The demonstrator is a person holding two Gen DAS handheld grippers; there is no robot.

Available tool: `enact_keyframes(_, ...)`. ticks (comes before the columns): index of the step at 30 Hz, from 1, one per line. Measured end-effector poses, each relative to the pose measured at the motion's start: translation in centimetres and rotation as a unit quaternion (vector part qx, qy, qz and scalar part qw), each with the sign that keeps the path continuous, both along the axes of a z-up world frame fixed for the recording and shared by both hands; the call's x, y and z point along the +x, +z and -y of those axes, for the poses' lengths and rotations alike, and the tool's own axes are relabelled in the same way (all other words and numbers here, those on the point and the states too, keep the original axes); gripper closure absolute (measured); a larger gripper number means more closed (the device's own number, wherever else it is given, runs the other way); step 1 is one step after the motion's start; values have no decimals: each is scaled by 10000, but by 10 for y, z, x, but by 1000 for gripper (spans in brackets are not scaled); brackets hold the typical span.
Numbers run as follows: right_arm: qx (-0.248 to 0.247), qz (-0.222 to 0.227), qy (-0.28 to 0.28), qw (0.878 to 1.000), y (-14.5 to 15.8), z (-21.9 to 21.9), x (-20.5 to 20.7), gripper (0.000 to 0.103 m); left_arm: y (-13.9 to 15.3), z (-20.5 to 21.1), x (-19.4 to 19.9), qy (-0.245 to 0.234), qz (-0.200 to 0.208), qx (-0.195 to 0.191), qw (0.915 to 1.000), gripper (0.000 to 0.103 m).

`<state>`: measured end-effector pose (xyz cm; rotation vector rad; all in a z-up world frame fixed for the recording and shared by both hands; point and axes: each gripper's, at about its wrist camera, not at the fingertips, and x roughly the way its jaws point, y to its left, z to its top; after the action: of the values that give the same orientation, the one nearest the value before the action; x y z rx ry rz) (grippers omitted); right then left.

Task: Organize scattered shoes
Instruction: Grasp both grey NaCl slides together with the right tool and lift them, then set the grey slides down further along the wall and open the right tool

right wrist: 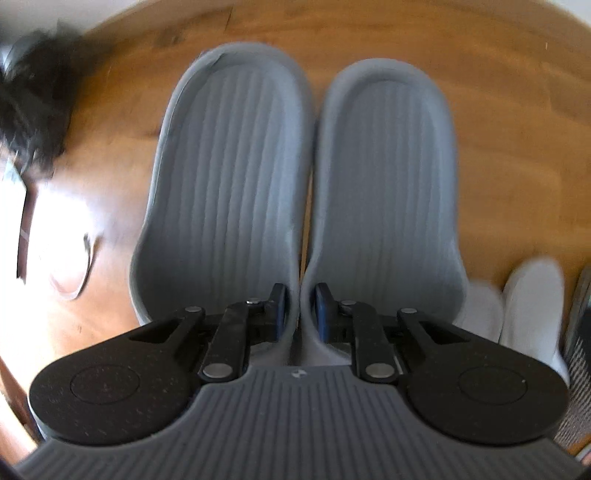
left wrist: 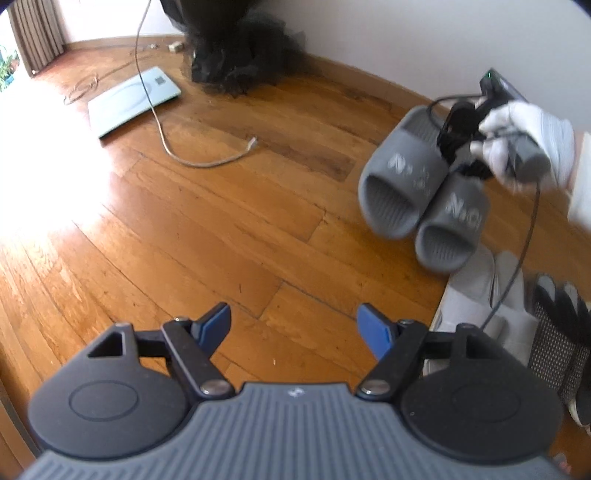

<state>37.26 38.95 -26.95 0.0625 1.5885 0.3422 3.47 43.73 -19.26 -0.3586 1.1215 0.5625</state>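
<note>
Hanging in the air at the right of the left wrist frame, the pair of grey rubber slide sandals (left wrist: 424, 195) is carried with the open toes pointing down toward the lower left. In the right wrist frame the right gripper (right wrist: 300, 310) pinches the two inner heel walls together between its blue pads, so both ribbed footbeds stretch upward side by side, touching along the middle. A white-gloved hand (left wrist: 524, 144) holds this gripper at the upper right edge of the left wrist frame, with a thin black cable (left wrist: 517, 266) dropping from it.

Below the sandals, in the lower right corner, a pair of white slippers (left wrist: 491, 295) lies on the floor, and just beside it, at the frame edge, a black and grey mesh shoe (left wrist: 557, 343).

The left gripper (left wrist: 293, 325) is at the bottom centre with its blue fingers spread wide and nothing between them. Ahead of it the brown wooden plank floor (left wrist: 221, 221) is open through the middle. Farther, at the upper left, a flat pale-blue glass scale (left wrist: 133, 98) lies with a white cord (left wrist: 162, 136) crossing it. A black tulle fabric heap (left wrist: 243, 48) sits at the top centre against the white wall (left wrist: 424, 33).
</note>
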Motion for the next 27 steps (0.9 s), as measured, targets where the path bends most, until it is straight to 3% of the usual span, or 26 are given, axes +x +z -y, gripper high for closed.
enact_keyframes(8,75,107,25,9999,-18,3,24,89,2,-6,-9,16,31,56,10000,28)
enact_keyframes(16,98,123,249,9996,-26,13,34,89,-3,-24,0,417,49,-208,9989,27)
enact_keyframes(27,223,21,-89,9997,-23,29,58,89,-15,-23,27,223,140,-464,9986,27)
